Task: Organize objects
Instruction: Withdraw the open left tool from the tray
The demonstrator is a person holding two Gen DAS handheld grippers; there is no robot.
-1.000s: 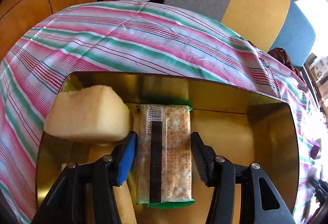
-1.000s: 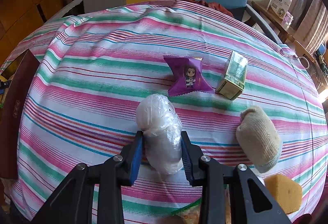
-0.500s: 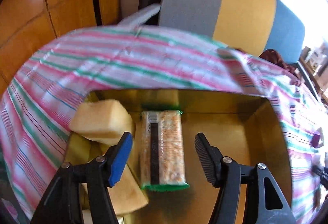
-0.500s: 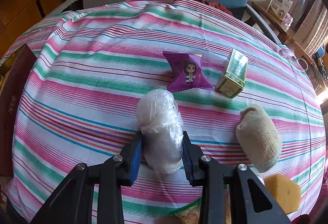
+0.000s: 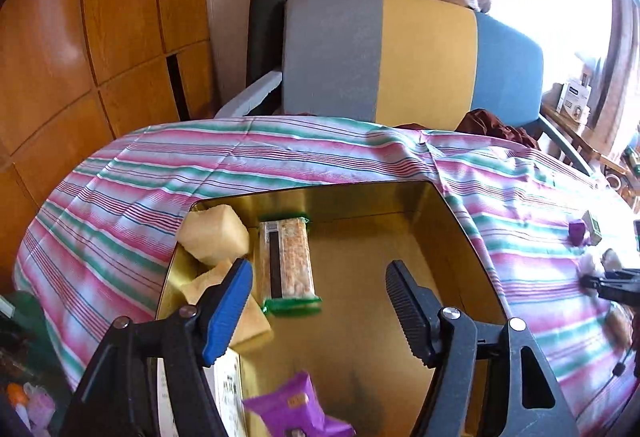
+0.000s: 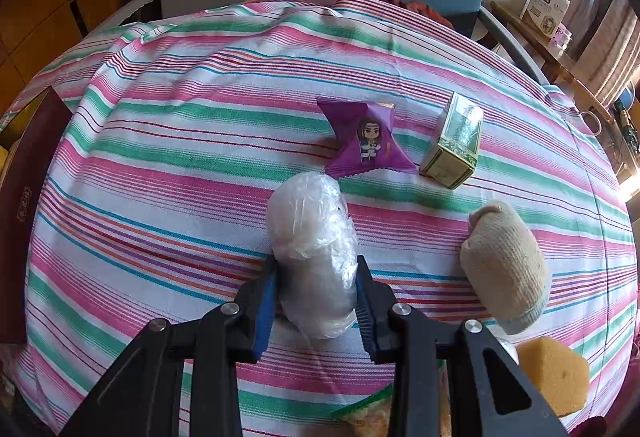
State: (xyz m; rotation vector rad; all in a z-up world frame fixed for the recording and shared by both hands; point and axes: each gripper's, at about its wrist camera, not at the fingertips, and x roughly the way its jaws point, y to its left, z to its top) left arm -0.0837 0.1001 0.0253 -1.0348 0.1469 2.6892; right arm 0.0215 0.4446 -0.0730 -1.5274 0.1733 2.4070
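Observation:
My left gripper (image 5: 320, 301) hangs over the gold tray (image 5: 440, 197), its jaws opening, and they hold nothing. Below and just ahead of it, a wrapped snack bar (image 5: 286, 261) lies flat in the tray beside pale yellow sponges (image 5: 214, 239). A purple packet (image 5: 292, 413) lies at the tray's near end. My right gripper (image 6: 316, 277) is shut on a clear plastic-wrapped bundle (image 6: 312, 233) that rests on the striped cloth (image 6: 180, 157). Beyond the bundle lie another purple packet (image 6: 366, 139) and a small green box (image 6: 454, 141).
A rolled beige sock (image 6: 504, 265) and an orange sponge (image 6: 554, 369) lie right of the bundle. A snack wrapper (image 6: 368, 413) shows under the right gripper. The tray's dark red side (image 6: 24, 197) is at the cloth's left edge. A grey, yellow and blue chair (image 5: 400, 57) stands behind the table.
The left gripper has opened wider and pulled up and back from the snack bar, which stays lying in the tray. The right gripper and its bundle have not moved.

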